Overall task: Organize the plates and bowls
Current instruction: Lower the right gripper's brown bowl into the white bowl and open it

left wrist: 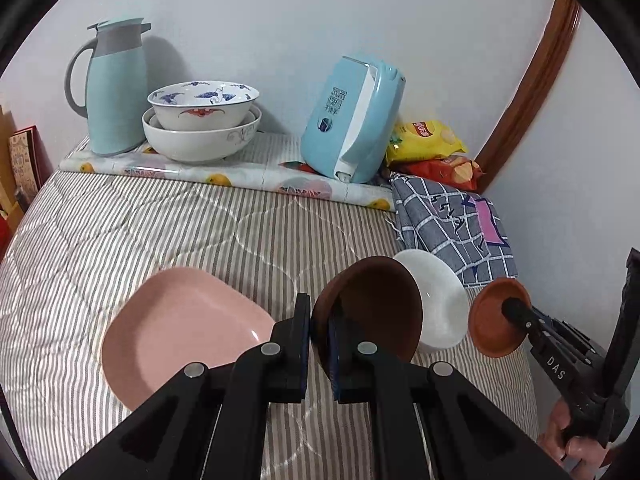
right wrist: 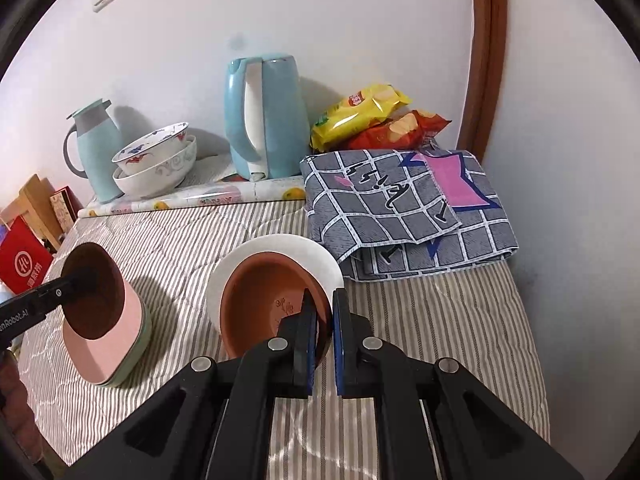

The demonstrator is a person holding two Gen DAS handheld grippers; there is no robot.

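My left gripper (left wrist: pixel 320 322) is shut on the rim of a dark brown bowl (left wrist: pixel 376 312) and holds it tilted above the striped bed, next to a pink square plate (left wrist: pixel 180 328). My right gripper (right wrist: pixel 324 316) is shut on the rim of a terracotta dish (right wrist: pixel 268 300), held in front of a white bowl (right wrist: pixel 296 252). In the left wrist view the white bowl (left wrist: pixel 440 300) lies between the two held pieces, with the terracotta dish (left wrist: pixel 492 324) at the right. In the right wrist view the dark bowl (right wrist: pixel 94 292) hangs over the pink plate (right wrist: pixel 116 344), which sits on a green plate.
At the back, two nested patterned bowls (left wrist: pixel 200 120), a light blue thermos (left wrist: pixel 114 84) and a blue kettle (left wrist: pixel 354 120) stand on a floral mat. Snack bags (left wrist: pixel 428 140) and a folded checked cloth (left wrist: pixel 452 224) lie at the right by the wall.
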